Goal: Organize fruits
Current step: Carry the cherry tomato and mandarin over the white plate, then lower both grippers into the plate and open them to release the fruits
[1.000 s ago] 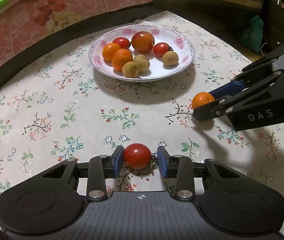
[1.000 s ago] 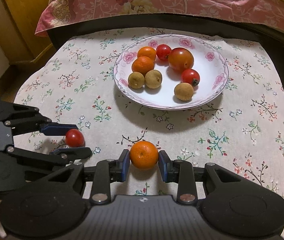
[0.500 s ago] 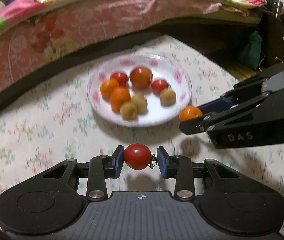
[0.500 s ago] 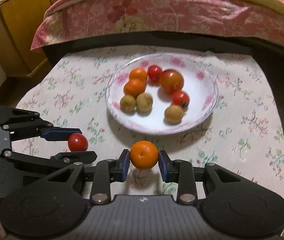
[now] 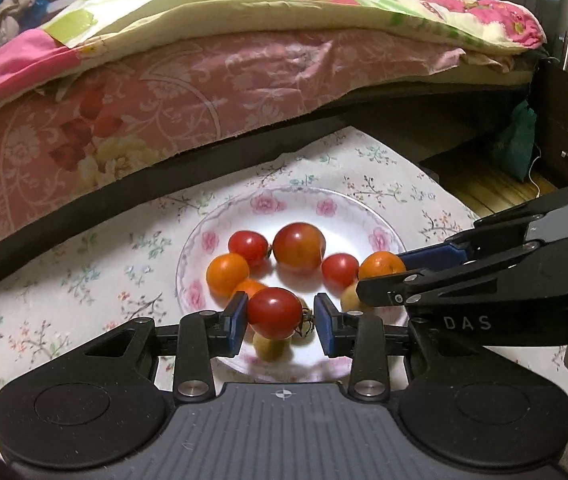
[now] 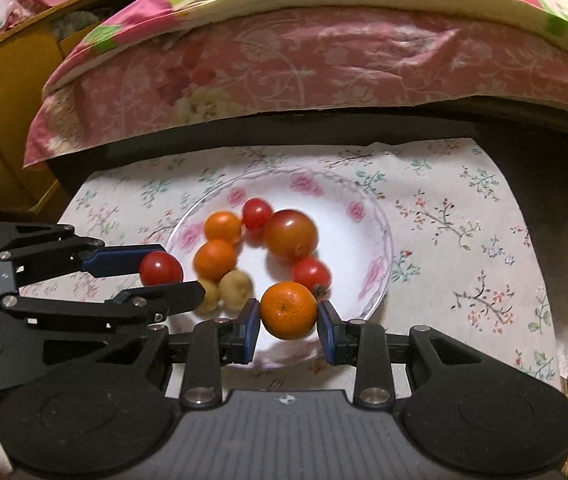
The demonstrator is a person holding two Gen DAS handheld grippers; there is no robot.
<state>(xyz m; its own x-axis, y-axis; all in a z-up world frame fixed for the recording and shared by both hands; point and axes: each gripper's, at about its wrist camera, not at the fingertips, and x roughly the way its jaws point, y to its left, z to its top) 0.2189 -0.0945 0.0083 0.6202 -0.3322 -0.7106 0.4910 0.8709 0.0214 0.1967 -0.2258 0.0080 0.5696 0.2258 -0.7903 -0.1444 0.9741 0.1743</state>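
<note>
My left gripper (image 5: 279, 318) is shut on a red tomato (image 5: 274, 313) and holds it over the near-left part of the white flowered plate (image 5: 380, 220). My right gripper (image 6: 289, 316) is shut on a small orange (image 6: 289, 310) and holds it over the near edge of the plate (image 6: 368, 276). On the plate lie a large tomato (image 6: 290, 234), small red tomatoes (image 6: 258, 213), small oranges (image 6: 216, 260) and yellowish round fruits (image 6: 236, 286). Each gripper shows in the other's view, the right one (image 5: 380, 276) and the left one (image 6: 164, 276).
The plate stands on a table with a flowered cloth (image 6: 464, 216). A bed with a pink floral cover (image 5: 164, 92) runs along the far side. A wooden cabinet (image 6: 0, 92) stands at the far left, dark furniture (image 5: 564, 120) at the right.
Both grippers have lifted their fruit off the cloth and moved forward, so that the tomato and the orange now hang over the plate.
</note>
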